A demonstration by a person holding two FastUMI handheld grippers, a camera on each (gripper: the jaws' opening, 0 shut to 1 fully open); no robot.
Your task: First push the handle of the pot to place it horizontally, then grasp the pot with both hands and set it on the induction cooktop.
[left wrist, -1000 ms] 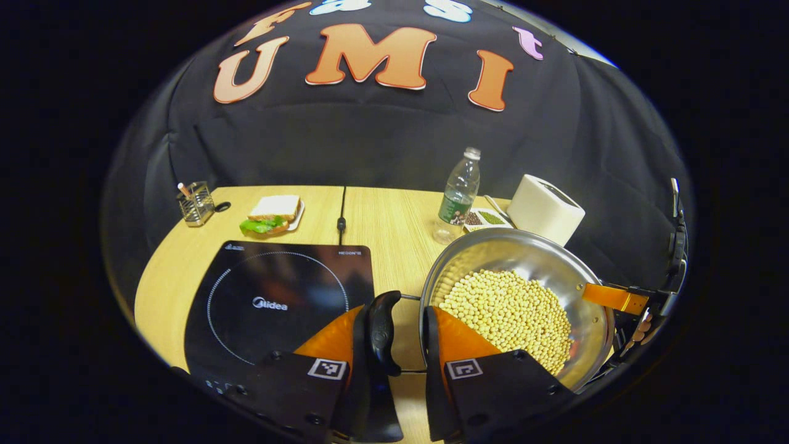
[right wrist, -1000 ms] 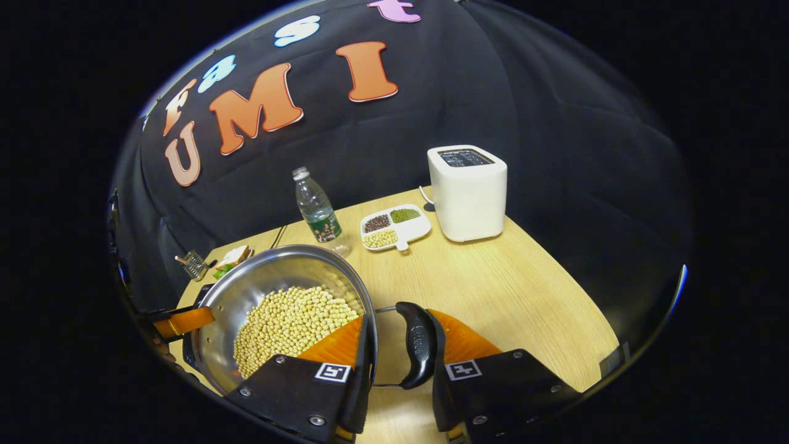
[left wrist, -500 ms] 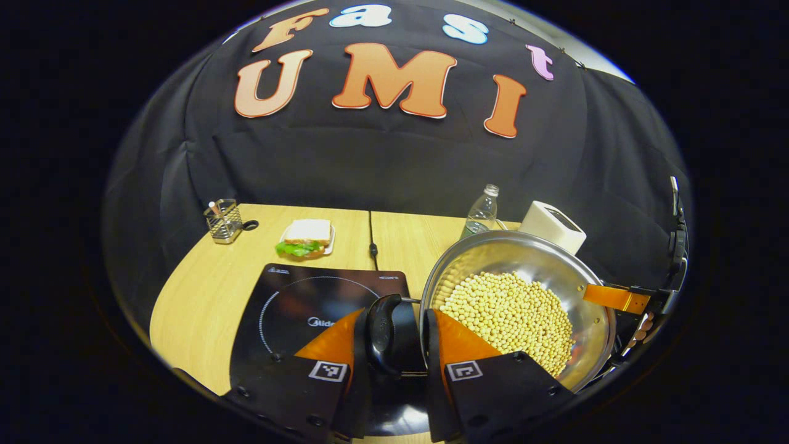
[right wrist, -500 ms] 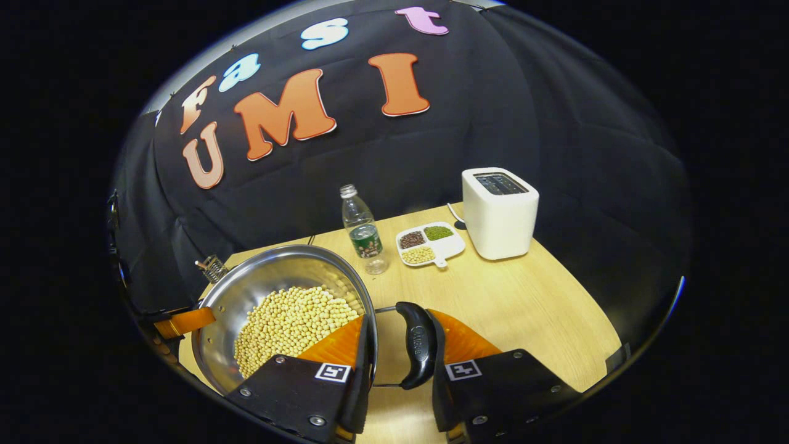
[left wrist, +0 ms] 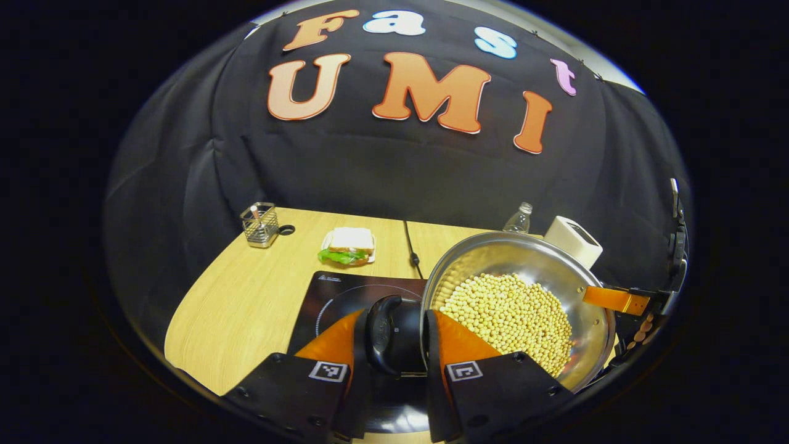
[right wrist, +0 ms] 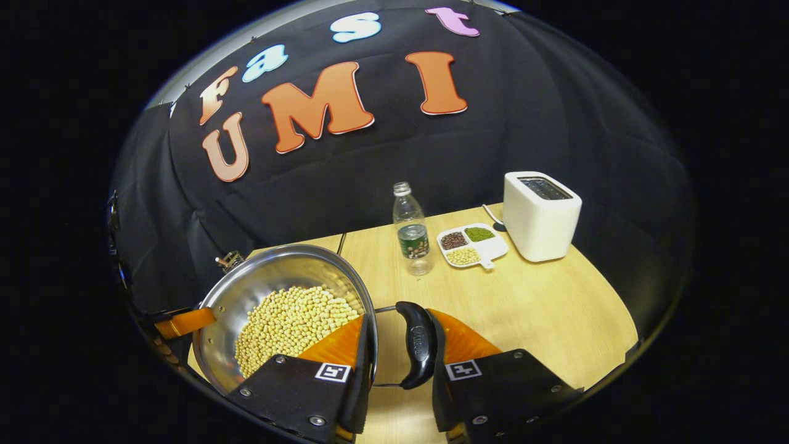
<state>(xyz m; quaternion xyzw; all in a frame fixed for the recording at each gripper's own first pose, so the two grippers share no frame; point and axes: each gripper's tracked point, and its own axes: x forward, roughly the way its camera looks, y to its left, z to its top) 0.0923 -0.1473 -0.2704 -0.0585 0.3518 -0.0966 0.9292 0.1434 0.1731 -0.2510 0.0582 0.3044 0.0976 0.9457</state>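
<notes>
Steel pot (left wrist: 518, 308) of soybeans, side handles clamped in both jaws, mid-carry; next, lowering onto black cooktop (left wrist: 339, 296) at nine o'clock.

A shiny steel pot (left wrist: 573, 290) (heaped with pale yellow beans (left wrist: 508, 314)) sits level in the air, black side handles (left wrist: 385, 333) horizontal, just right of the black induction cooktop (left wrist: 345, 293) on the table.

Your left gripper view and right gripper view look close-up from opposite sides across the same bean-filled steel pot (left wrist: 518, 308) (right wrist: 283, 308), toward the wall.
</notes>
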